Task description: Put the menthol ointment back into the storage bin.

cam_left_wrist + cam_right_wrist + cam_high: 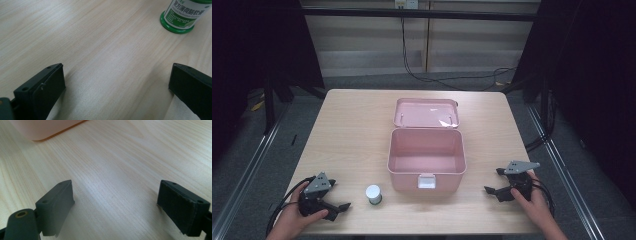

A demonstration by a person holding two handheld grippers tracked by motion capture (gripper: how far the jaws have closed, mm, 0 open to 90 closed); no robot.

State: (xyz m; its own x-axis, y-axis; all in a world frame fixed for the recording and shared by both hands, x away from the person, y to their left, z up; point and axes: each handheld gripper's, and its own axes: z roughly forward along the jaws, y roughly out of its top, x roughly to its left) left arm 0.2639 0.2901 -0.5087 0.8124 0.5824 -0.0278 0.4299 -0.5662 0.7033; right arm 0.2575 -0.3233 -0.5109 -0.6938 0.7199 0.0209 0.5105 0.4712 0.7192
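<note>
We've got the wooden counter [352, 130] spread out below us, pale grain running across it, with dark floor and cables beyond its far edge. Biggest thing on it is the pink box [427, 162], sitting near the middle, its lid [427, 113] thrown back flat behind it and a white latch on the front wall facing us. The inside looks bare from up here.

Down at the near right, our right gripper [501, 182] rests low over the counter, well apart from the box, pointing in toward it. Looking along it, the fingers [56, 205] are spread wide, released, nothing between them but bare wood, and a pink corner of the box [42, 128] sits at the top left of that view.

At the near left, our left gripper [338, 196] sits low too, pointing right toward the bottle. Its fingers [43, 87] stand wide and released, wood grain between them.

Smallest of all, the bottle [373, 194]: white cap, green base, upright on the counter just left of the box's front corner, between the left gripper and the box, touching neither. In the left gripper view the bottle [182, 17] stands ahead, up at the top right, green printing on its white label.
</note>
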